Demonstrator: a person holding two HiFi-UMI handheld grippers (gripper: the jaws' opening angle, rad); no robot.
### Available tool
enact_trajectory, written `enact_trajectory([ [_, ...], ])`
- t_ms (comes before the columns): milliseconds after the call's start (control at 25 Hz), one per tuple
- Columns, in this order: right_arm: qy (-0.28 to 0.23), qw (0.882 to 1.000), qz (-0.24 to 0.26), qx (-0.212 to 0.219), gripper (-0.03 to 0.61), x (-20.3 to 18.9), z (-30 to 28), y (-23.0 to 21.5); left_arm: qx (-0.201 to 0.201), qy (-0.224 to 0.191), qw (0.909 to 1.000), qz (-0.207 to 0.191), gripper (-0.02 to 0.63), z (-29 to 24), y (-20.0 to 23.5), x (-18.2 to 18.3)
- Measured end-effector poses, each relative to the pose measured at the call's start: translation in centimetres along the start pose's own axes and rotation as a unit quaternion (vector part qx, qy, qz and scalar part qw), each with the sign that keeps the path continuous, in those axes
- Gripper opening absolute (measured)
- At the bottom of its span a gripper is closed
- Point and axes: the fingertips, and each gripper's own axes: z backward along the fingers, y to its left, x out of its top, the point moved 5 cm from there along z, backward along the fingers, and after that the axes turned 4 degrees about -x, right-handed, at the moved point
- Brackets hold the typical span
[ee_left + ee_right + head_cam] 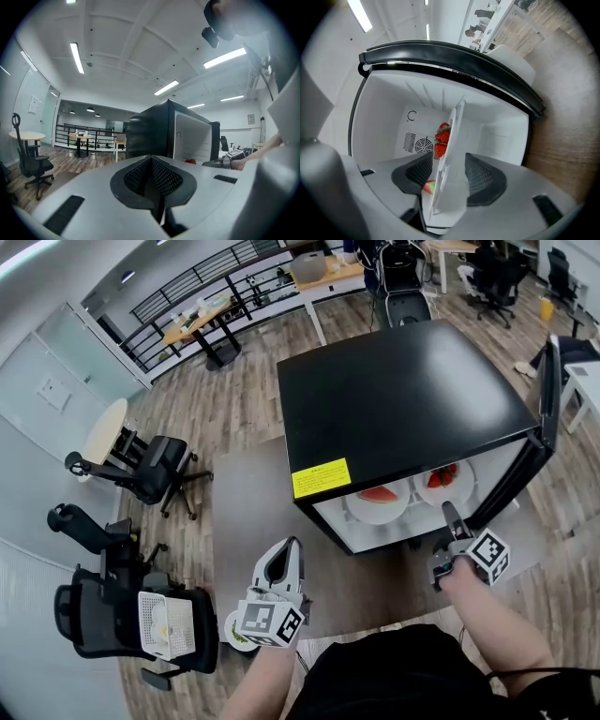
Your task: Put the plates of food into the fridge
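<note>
Fingers (pixel 485 178) of right gripper (pixel 449 161) stand part-open, straddling the rim of a round white plate of strawberries (pixel 446 197). A gap shows on the strawberry side and the other pad is against the underside or nearly so, so it looks like no real clamp. Plate sits inside the small black fridge (pixel 403 399), right of centre in head view. It is just beside a second round white plate with red watermelon slices (pixel 375 514) at its left. Fridge's black door (pixel 548 390) hangs open at far right edge. Left gripper (pixel 151 164) has pads pressed together with nothing in them. It is held low centre-left in head view, well apart from fridge.

Step, my read: release of strawberry plate, with both visible food plates already in.

Next: pull right gripper straight back along the plate's plane, so neither pad hooks the rim, drags it out or bumps watermelon plate. After that the door probably needs swinging shut.

Small white round dish (pixel 234 634) peeks out under left gripper, lower left. Contents too hidden to tell; may be another plate to load.
</note>
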Motion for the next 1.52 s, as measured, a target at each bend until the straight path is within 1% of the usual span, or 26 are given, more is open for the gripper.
enact_trajectory([
  [120,0.007,1.000,-0.006,0.004,0.221,-1.3,0.7,-0.9,-0.003,-0.001,1.0000,-0.002,0.004,1.2,-0.2,-0.3],
  [200,0.019,1.000,-0.002,0.005,0.221,-2.6,1.1,-1.1,0.003,-0.001,1.0000,-0.004,0.005,2.3,0.2,-0.3],
  [480,0.065,0.998,0.009,0.014,0.221,-6.8,2.1,-0.1,0.026,0.006,0.9996,-0.011,0.005,6.9,2.3,0.2],
  [600,0.076,0.997,0.005,0.025,0.221,-8.5,2.2,0.5,0.031,0.008,0.9995,-0.006,0.005,8.3,3.2,0.0],
  [800,0.092,0.995,0.018,0.037,0.221,-11.3,2.3,1.4,0.032,0.008,0.9995,-0.006,0.005,10.5,4.0,0.0],
  [880,0.099,0.993,0.032,0.050,0.221,-12.4,2.3,2.3,0.037,0.006,0.9993,-0.005,0.005,11.6,4.7,0.2],
  [960,0.109,0.990,0.060,0.068,0.220,-13.7,2.4,3.5,0.042,0.005,0.9991,-0.002,0.005,12.8,5.3,0.2],
  [1040,0.119,0.986,0.084,0.087,0.220,-15.0,2.4,4.7,0.040,0.006,0.9992,-0.005,0.005,14.0,5.6,0.1],
  [1080,0.123,0.984,0.087,0.095,0.220,-15.7,2.3,5.2,0.037,0.007,0.9993,-0.009,0.005,14.6,5.7,0.0],
  [1160,0.131,0.982,0.085,0.105,0.220,-17.3,2.2,6.0,0.032,0.012,0.9993,-0.016,0.005,15.7,5.9,-0.1],
  [1280,0.144,0.981,0.080,0.106,0.219,-19.8,2.4,6.4,0.029,0.016,0.9992,-0.022,0.003,17.8,6.5,-0.4],
  [1400,0.153,0.980,0.072,0.105,0.221,-22.0,3.1,6.5,0.030,0.001,0.9995,-0.011,0.003,20.2,7.1,-0.3],
  [1520,0.164,0.979,0.067,0.097,0.219,-24.0,3.4,6.2,0.051,-0.010,0.9986,-0.003,0.004,22.3,8.0,-0.3],
])
